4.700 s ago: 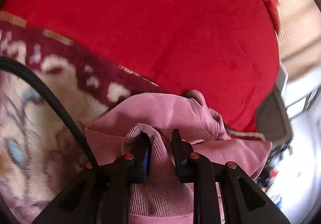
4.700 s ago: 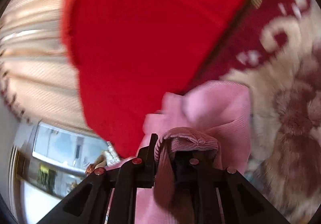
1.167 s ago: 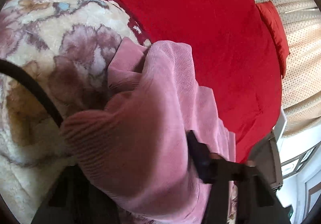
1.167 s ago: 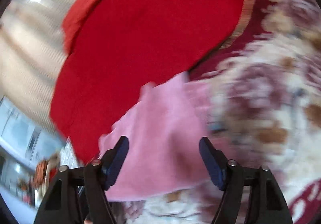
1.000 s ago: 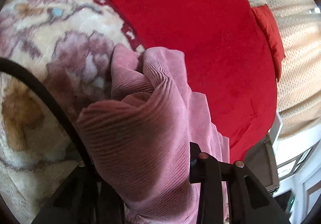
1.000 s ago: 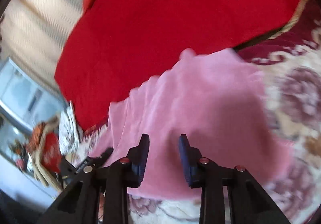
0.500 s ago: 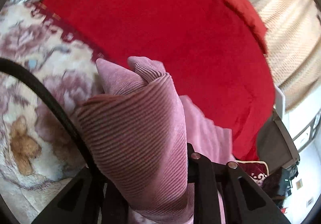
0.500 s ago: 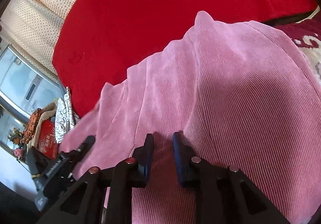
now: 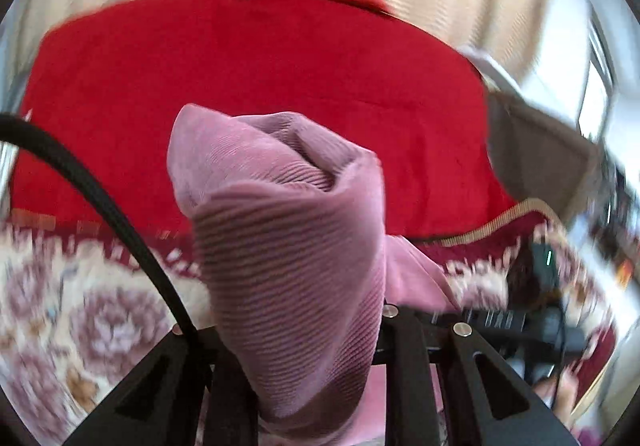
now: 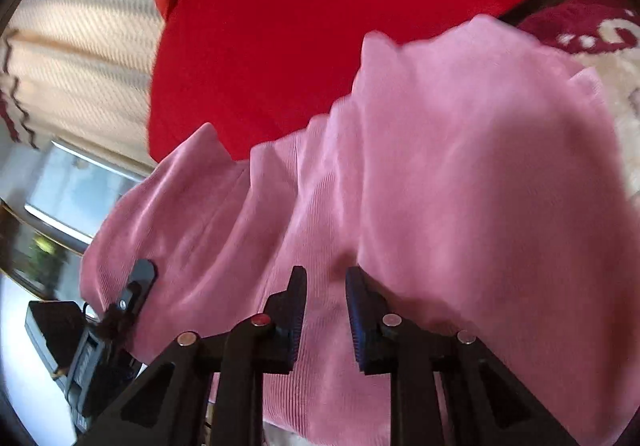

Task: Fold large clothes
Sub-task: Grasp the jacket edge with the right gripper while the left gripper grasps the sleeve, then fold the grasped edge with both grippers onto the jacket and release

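Note:
A pink ribbed garment point(image 9: 288, 246) bulges up between the fingers of my left gripper point(image 9: 296, 330), which is shut on a thick bunch of it; the fabric hides the fingertips. In the right wrist view the same pink garment point(image 10: 440, 166) spreads wide in front of my right gripper point(image 10: 325, 286). Its blue-padded fingers point(image 10: 296, 298) stand a narrow gap apart with pink fabric running between them. The left gripper point(image 10: 136, 286) shows at the garment's left edge.
A red blanket point(image 9: 280, 66) covers the bed behind the garment. A floral cream and maroon rug point(image 9: 92, 318) lies underneath. A black cable point(image 9: 100, 206) crosses the left view. Curtains point(image 10: 80, 46) and a window point(image 10: 84, 190) are beyond. A dark device point(image 10: 60, 342) sits at lower left.
The left gripper has lifted and tilted up with the bunched garment, now facing the bed and curtains. The right gripper closed in on the spread fabric and has shifted with it.

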Action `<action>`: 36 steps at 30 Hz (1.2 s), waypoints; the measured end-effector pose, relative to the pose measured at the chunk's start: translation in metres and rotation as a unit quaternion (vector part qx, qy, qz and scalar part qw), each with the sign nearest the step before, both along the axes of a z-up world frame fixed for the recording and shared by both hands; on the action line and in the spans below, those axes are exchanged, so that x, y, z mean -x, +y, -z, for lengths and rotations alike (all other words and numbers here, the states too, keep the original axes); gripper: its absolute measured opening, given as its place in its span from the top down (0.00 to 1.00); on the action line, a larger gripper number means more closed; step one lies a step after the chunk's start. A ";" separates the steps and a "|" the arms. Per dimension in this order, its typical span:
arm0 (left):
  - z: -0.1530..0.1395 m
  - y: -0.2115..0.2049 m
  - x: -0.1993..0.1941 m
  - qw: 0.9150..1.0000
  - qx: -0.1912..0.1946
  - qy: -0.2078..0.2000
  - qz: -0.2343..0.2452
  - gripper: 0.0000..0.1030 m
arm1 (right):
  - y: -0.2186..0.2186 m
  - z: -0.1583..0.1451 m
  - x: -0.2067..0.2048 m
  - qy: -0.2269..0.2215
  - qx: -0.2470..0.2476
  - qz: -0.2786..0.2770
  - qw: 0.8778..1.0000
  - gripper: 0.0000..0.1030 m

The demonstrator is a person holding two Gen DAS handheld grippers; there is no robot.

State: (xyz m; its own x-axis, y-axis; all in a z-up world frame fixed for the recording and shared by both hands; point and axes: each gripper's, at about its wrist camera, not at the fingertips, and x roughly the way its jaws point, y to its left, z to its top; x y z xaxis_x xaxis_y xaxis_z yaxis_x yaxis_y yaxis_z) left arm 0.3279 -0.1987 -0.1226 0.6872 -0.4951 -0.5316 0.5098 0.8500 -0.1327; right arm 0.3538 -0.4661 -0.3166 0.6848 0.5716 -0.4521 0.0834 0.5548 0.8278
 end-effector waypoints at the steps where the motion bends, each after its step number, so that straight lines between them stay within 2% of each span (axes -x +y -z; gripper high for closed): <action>1: -0.003 -0.024 0.007 0.999 -0.027 -0.011 0.021 0.79 | -0.014 -0.002 0.005 -0.011 -0.014 0.014 1.000 0.74; 4: 0.004 -0.073 0.026 0.995 -0.074 -0.019 0.065 0.79 | -0.064 -0.010 0.024 -0.045 -0.046 0.067 0.996 0.74; 7: 0.030 -0.118 0.039 0.987 -0.126 -0.017 0.103 0.79 | -0.097 -0.006 0.035 -0.057 -0.078 0.080 0.992 0.74; 9: 0.051 -0.136 0.049 0.981 -0.152 -0.007 0.120 0.79 | -0.117 0.007 0.035 -0.045 -0.112 0.072 0.990 0.74; 11: 0.072 -0.146 0.056 0.976 -0.180 -0.016 0.122 0.78 | -0.134 0.022 0.034 -0.027 -0.139 0.086 0.986 0.74; 13: 0.080 -0.150 0.065 0.971 -0.198 -0.038 0.127 0.70 | -0.143 0.037 0.028 -0.007 -0.167 0.081 0.983 0.73; 15: 0.079 -0.152 0.069 0.970 -0.191 -0.029 0.149 0.50 | -0.142 0.045 0.025 0.001 -0.187 0.070 0.980 0.73; 17: 0.076 -0.151 0.070 0.969 -0.182 -0.021 0.165 0.44 | -0.137 0.043 0.017 0.004 -0.186 0.052 0.981 0.73; 18: 0.079 -0.151 0.071 0.968 -0.178 -0.017 0.174 0.37 | -0.136 0.040 0.017 0.006 -0.179 0.050 0.983 0.73; 20: 0.081 -0.151 0.074 0.963 -0.179 -0.009 0.201 0.30 | -0.136 0.034 0.014 0.013 -0.159 0.057 0.985 0.73; 22: 0.087 -0.155 0.071 0.958 -0.193 -0.014 0.211 0.30 | -0.141 0.030 0.018 0.033 -0.136 0.083 0.987 0.72; 25: 0.085 -0.143 0.075 0.959 -0.177 -0.016 0.223 0.28 | -0.158 0.029 0.037 0.043 -0.106 0.133 0.985 0.72; 28: 0.073 -0.119 0.083 0.961 -0.123 0.003 0.248 0.27 | -0.160 0.004 0.048 -0.019 -0.098 0.121 0.988 0.72; 31: 0.064 -0.107 0.084 0.963 -0.094 0.014 0.253 0.26 | -0.147 -0.030 0.057 -0.102 -0.087 0.079 0.988 0.72; 33: 0.058 -0.097 0.076 0.963 -0.079 0.024 0.255 0.26 | -0.130 -0.045 0.056 -0.129 -0.072 0.038 0.988 0.68; 34: 0.055 -0.091 0.080 0.963 -0.070 0.027 0.257 0.26 | -0.120 -0.046 0.050 -0.115 -0.060 0.018 0.991 0.66; 36: 0.048 -0.074 0.092 0.959 -0.051 0.031 0.278 0.26 | -0.105 -0.025 0.034 -0.052 -0.043 -0.022 0.997 0.64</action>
